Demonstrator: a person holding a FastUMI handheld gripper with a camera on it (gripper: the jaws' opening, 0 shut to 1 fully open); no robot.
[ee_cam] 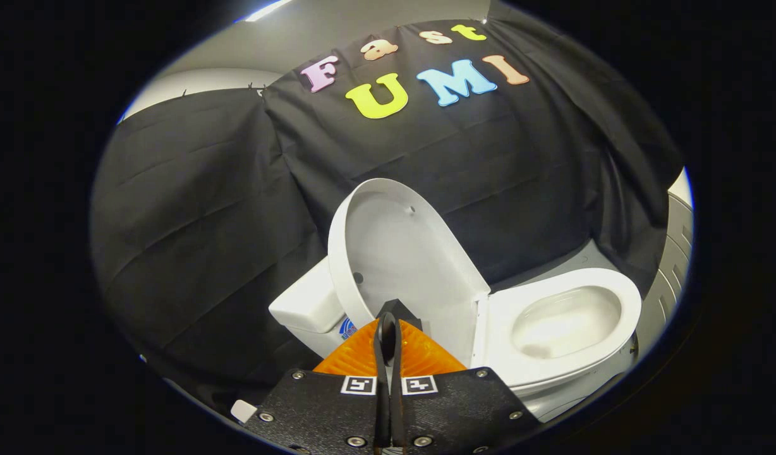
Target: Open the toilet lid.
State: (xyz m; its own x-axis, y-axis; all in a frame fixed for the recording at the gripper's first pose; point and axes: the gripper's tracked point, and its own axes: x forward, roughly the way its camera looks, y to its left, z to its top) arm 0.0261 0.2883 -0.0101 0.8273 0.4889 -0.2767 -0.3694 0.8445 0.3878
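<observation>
A white toilet stands against the black cloth wall, seen tilted. Its lid (400,253) is raised upright and leans back toward the tank (309,306). To the lid's right the seat ring and open bowl (565,322) lie exposed. My gripper (388,319) is shut, its two fingers pressed together with nothing between them. The fingertips sit just in front of the lower edge of the raised lid; whether they touch it I cannot tell.
Black cloth drapes behind and to the left of the toilet. A grey cabinet-like panel (669,265) stands beyond the bowl at the right. Pale floor (577,256) shows between the bowl and the cloth.
</observation>
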